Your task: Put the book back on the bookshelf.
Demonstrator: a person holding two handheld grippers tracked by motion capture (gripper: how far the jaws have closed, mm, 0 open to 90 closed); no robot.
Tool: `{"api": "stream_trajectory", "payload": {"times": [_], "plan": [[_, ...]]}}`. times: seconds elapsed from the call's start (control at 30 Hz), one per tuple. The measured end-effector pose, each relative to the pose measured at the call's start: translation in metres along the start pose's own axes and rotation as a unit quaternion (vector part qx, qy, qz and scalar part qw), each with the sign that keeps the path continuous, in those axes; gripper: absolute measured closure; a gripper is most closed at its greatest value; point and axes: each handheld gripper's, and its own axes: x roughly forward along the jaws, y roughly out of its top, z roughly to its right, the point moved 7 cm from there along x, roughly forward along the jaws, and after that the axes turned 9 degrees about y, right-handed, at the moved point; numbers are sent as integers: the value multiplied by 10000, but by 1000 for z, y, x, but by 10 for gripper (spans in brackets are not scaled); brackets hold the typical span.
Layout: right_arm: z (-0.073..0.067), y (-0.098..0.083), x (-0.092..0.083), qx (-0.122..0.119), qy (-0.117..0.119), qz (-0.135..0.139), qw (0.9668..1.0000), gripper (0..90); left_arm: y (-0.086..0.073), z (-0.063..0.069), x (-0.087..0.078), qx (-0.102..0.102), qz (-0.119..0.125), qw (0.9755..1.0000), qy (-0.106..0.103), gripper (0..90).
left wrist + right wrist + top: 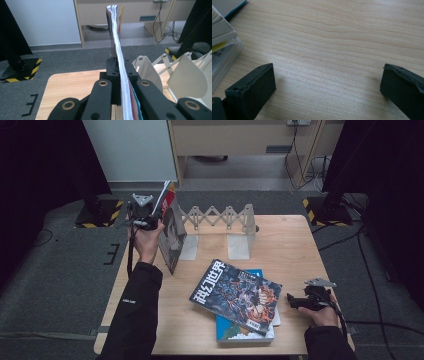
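A person sits at a wooden table [290, 245] holding a pair of black tongs in each hand. The left tongs [150, 217], raised at the far left corner of the table, are pinching a thin magazine [172, 237] by its top edge, so that it stands upright on the table with its dark cover facing the middle. In the left gripper view the two jaws press together on the magazine's page edges [117, 50], which run straight away from the tongs. Just to the right of these tongs stands a pale grey expanding book rack [225, 220], its upright dividers [187, 77] close beside the magazine. The right tongs [295, 301] rest low at the near right edge of the table, pointing left, with the jaws spread wide and nothing between them; the right gripper view looks along them at bare wood. Just left of these tongs lies a stack of books [240, 300], topped by a dark illustrated magazine, its page edges [222, 37] near the left jaw but not touching it
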Motion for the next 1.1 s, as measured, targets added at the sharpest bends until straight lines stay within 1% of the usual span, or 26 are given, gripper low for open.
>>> {"api": "stream_trajectory", "payload": {"times": [0.03,0.2,0.3,0.43,0.47,0.5,0.53,0.57,0.6,0.63,0.7,0.77,0.8,0.83,0.93,0.97,1.07,1.1], "plan": [[0,0,0,2,0,-1,10000,2,-1,1,0,36,16,10000,-2,861],[0,0,0,3,1,-2,10000,2,-2,3,-1,62,20,10000,-51,861],[0,0,0,-1,1,0,10000,2,-4,3,-3,3,21,9998,-183,855],[0,0,0,0,-1,-2,10000,2,-6,-1,-5,-46,19,9998,-217,837],[0,0,0,1,0,-1,10000,2,-7,-1,-5,-52,28,9997,-224,809],[0,0,0,1,-1,0,10000,2,-7,-3,-6,-95,43,9995,-284,797],[0,0,0,1,-1,-1,10000,2,-7,-3,-6,-95,43,9995,-284,779],[0,0,0,1,0,0,10000,2,-7,-5,-7,-150,77,9993,-340,760],[0,0,0,0,0,0,10000,2,-7,-5,-7,-150,77,9993,-340,747],[0,0,0,3,0,-1,10000,2,-7,-6,-9,-195,131,9988,-419,731],[0,0,0,1,-1,-2,10000,2,-7,-7,-11,-160,137,9989,-414,695],[0,0,0,0,0,0,10000,2,-6,-8,-14,-184,207,9985,-481,658],[0,0,0,0,0,0,10000,2,-6,-8,-14,-184,207,9985,-481,645],[0,0,0,0,-1,-1,10000,2,-6,-8,-18,-197,255,9979,-554,633],[0,0,0,1,-1,0,10000,2,-6,-10,-22,-189,311,9977,-566,594],[0,0,0,2,0,-1,10000,2,-7,-12,-25,-241,349,9972,-619,581],[0,0,0,0,-2,0,10000,2,-9,-14,-29,-242,353,9969,-653,558],[0,0,0,0,-2,0,10000,2,-11,-16,-32,-252,387,9966,-687,546]]}}
